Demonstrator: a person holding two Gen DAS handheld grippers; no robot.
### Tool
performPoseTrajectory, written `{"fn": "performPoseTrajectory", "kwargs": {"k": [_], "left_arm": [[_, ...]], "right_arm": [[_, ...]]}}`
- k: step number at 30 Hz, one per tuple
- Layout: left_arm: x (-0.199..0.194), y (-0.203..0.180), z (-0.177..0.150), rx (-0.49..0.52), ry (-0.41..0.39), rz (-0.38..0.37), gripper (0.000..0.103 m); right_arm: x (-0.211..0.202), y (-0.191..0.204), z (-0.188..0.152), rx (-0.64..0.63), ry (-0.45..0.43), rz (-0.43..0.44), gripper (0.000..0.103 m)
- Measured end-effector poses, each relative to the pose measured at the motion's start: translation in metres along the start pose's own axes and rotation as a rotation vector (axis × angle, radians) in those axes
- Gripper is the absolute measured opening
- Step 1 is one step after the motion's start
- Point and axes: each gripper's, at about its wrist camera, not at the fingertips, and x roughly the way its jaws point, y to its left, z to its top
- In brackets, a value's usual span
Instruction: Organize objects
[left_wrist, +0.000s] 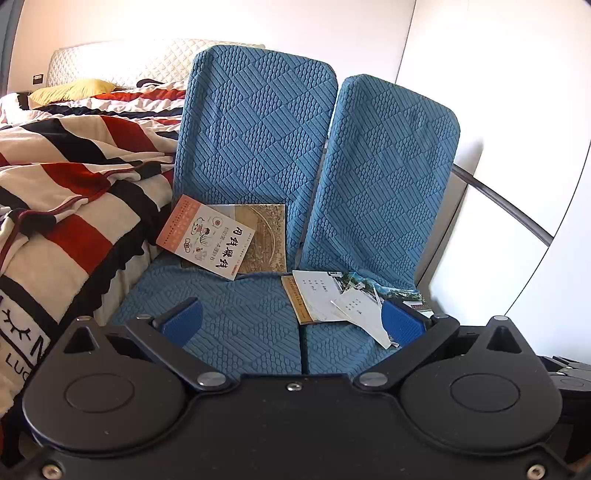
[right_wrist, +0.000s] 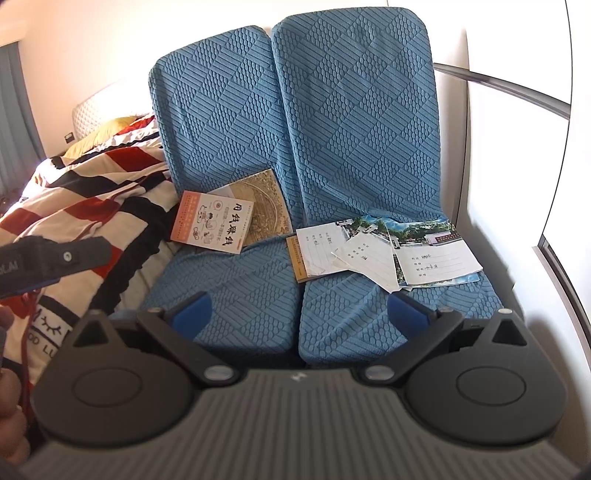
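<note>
From the left wrist, the left gripper (left_wrist: 291, 321) hovers released above the blue seats (left_wrist: 236, 325); an orange-edged book (left_wrist: 205, 237) leans tilted on the left backrest, long axis sloping down-right, likely dropped carelessly.

From the right wrist, the right gripper (right_wrist: 299, 308) hangs released, empty; scattered booklets (right_wrist: 388, 254) lie flat, fanned across the right seat.
</note>
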Motion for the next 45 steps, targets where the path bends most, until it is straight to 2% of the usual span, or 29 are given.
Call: {"fn": "performPoseTrajectory", "kwargs": {"k": [32, 45], "left_arm": [[0.000, -0.001, -0.002, 0.001, 0.005, -0.012, 0.103], [0.020, 0.028, 0.008, -0.033, 0.012, 0.013, 0.103]], "right_arm": [[0.005, -0.001, -0.001, 0.012, 0.005, 0.005, 0.103], [0.043, 0.006, 0.010, -0.020, 0.042, -0.020, 0.103]]}}
